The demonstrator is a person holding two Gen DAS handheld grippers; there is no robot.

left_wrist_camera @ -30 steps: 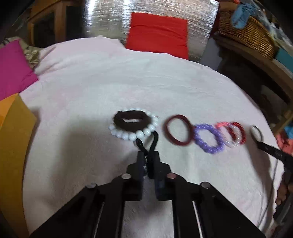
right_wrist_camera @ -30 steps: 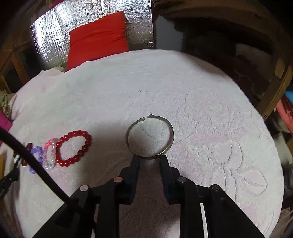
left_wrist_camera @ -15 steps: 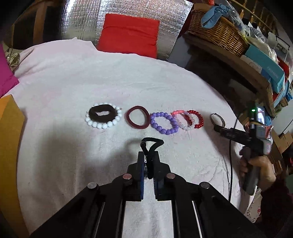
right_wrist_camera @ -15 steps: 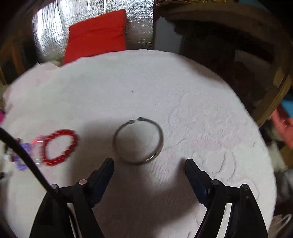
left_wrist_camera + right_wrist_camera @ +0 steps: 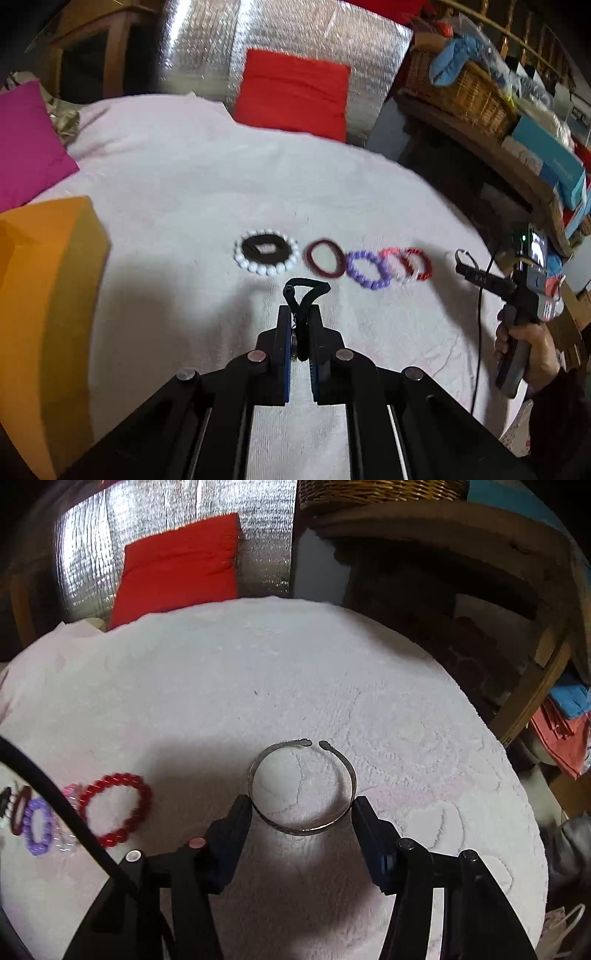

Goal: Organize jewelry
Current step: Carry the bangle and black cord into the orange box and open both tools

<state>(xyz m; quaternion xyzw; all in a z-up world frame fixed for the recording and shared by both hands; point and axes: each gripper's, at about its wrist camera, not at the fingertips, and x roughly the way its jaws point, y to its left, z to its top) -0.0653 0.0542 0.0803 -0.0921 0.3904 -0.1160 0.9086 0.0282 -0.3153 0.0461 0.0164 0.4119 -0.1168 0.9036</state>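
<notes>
Left gripper (image 5: 299, 314): jaws nearly closed, pinching thin black elastic hair loop (image 5: 305, 291) above the fluffy white towel-covered round table (image 5: 332, 672).
Right gripper (image 5: 303, 806): jaws just closing, about half-spread, flanking open-ended silver metal cuff bangle (image 5: 302, 786) lying flat on the towel; pad contact unclear.

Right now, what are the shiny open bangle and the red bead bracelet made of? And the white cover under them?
The open bangle looks like metal: thin, grey, with a bright glint and a faint pattern along its band. The red bead bracelet is probably glass or plastic, since its round beads are glossy and a bit see-through. The white cover seems like fluffy towel cloth with raised patterns.
</notes>
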